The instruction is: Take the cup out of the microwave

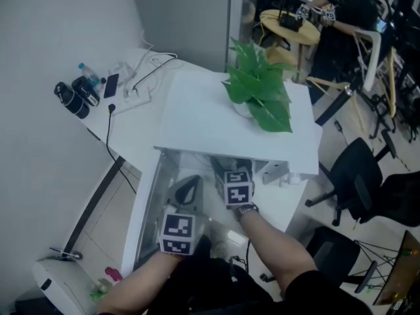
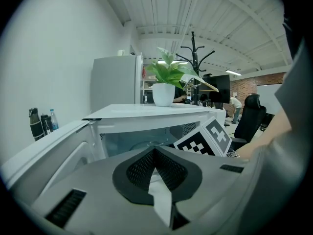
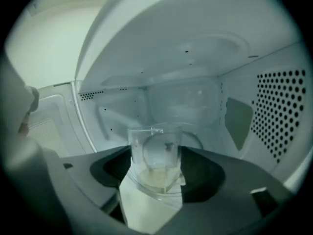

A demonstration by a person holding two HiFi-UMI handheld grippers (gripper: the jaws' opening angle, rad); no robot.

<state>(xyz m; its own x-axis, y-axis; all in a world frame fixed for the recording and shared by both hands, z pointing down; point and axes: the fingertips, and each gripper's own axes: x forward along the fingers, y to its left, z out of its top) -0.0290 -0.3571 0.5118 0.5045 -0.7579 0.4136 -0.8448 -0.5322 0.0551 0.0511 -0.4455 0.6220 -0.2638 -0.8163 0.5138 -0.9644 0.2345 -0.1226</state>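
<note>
A clear glass cup (image 3: 155, 155) with a little pale liquid stands inside the white microwave (image 1: 236, 120). My right gripper (image 3: 156, 168) reaches into the cavity, and its jaws press on the cup's two sides. In the head view only that gripper's marker cube (image 1: 238, 188) shows below the microwave's top; the cup is hidden there. The microwave door (image 1: 147, 202) hangs open to the left. My left gripper (image 2: 155, 151) stays outside in front of the opening, its jaws shut with nothing between them, and its cube (image 1: 177, 233) sits lower left of the right one.
A potted green plant (image 1: 259, 90) stands on top of the microwave. Dark bottles (image 1: 75, 94) and a power strip (image 1: 131, 97) lie on the white desk at the back left. Black office chairs (image 1: 357, 176) stand to the right.
</note>
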